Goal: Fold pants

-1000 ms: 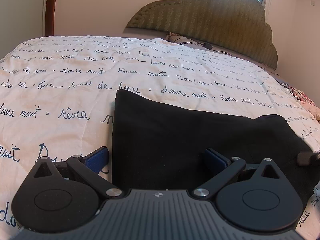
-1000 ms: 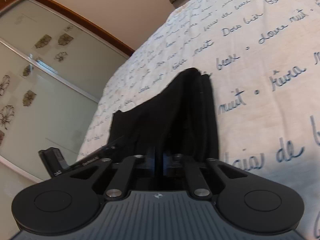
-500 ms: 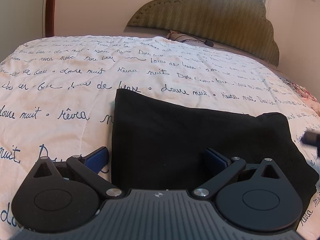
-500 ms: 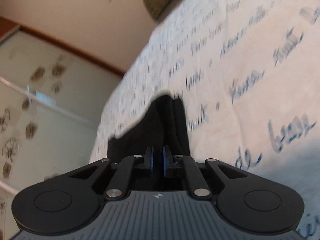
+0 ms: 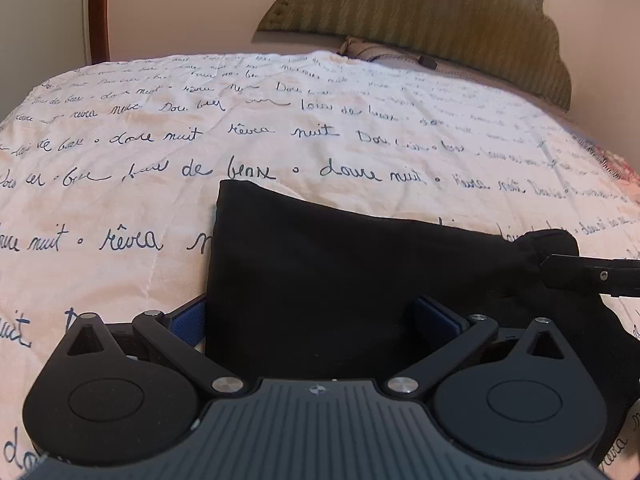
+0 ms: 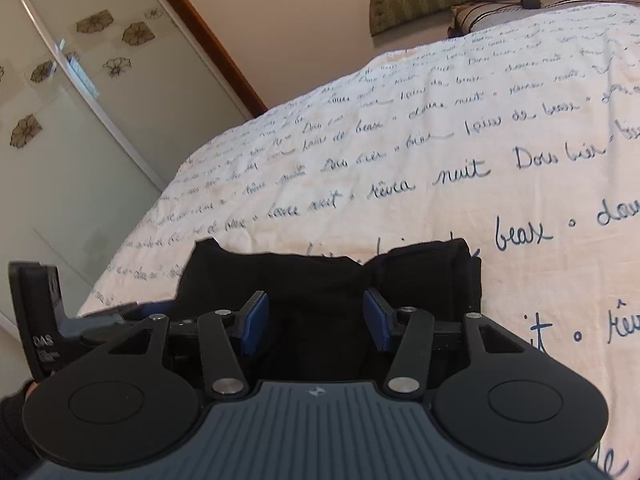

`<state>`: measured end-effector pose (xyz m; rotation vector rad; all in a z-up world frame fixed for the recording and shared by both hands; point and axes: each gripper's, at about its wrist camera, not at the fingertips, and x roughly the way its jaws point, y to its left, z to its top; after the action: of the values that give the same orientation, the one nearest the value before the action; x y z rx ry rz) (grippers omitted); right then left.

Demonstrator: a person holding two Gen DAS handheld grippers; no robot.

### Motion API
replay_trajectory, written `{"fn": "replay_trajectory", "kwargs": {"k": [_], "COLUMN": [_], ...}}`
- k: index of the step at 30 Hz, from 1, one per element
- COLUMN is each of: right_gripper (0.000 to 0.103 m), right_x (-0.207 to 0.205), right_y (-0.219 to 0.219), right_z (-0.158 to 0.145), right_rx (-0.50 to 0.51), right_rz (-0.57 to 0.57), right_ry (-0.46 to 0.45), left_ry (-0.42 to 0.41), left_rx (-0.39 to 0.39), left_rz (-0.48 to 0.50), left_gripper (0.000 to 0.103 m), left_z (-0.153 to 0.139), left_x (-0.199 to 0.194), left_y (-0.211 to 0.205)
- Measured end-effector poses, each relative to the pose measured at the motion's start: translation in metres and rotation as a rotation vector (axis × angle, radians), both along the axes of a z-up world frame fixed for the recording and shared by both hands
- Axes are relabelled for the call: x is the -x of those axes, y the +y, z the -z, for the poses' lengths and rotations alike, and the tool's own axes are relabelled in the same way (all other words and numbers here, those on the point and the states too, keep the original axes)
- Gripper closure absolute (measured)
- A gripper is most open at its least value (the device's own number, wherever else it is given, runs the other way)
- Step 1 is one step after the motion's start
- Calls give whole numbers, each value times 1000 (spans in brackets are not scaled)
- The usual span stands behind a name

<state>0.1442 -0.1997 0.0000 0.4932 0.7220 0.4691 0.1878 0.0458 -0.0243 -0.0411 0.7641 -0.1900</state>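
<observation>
The black pants (image 5: 344, 280) lie folded flat on the bed's white quilt with blue script (image 5: 240, 140). My left gripper (image 5: 316, 320) is open, its blue pads wide apart at the pants' near edge, holding nothing. My right gripper (image 6: 314, 320) is open, its blue pads apart over the pants' right end (image 6: 328, 276), with no cloth between them. The right gripper's finger shows in the left wrist view (image 5: 588, 276) at the pants' bunched right corner. The left gripper's body shows in the right wrist view (image 6: 44, 312).
An olive padded headboard (image 5: 440, 12) and a pillow (image 5: 380, 50) stand at the bed's far end. A frosted wardrobe door with flower prints (image 6: 80, 92) and wooden frame is left of the bed. The quilt spreads around the pants.
My right gripper has opened and let go of the pants' right end, and its view has swung level. The left gripper has stayed open and tilted down slightly.
</observation>
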Motion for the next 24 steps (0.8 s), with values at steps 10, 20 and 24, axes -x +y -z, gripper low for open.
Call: {"fn": "replay_trajectory", "kwargs": {"k": [10, 20, 24], "right_gripper": [62, 31, 31], "right_x": [30, 108, 125], "right_y": [-17, 4, -2], "right_z": [-14, 3, -16], "right_rx": [-33, 40, 72], "right_rz": [80, -14, 57], "right_ry": [-12, -134, -86], "left_ry": [-1, -58, -23], "left_rx": [30, 62, 75], "left_rz": [-40, 2, -47], "left_gripper": [0, 0, 4], "left_z": [-10, 0, -14], "left_x": [24, 87, 97], "left_y": [13, 20, 36]}}
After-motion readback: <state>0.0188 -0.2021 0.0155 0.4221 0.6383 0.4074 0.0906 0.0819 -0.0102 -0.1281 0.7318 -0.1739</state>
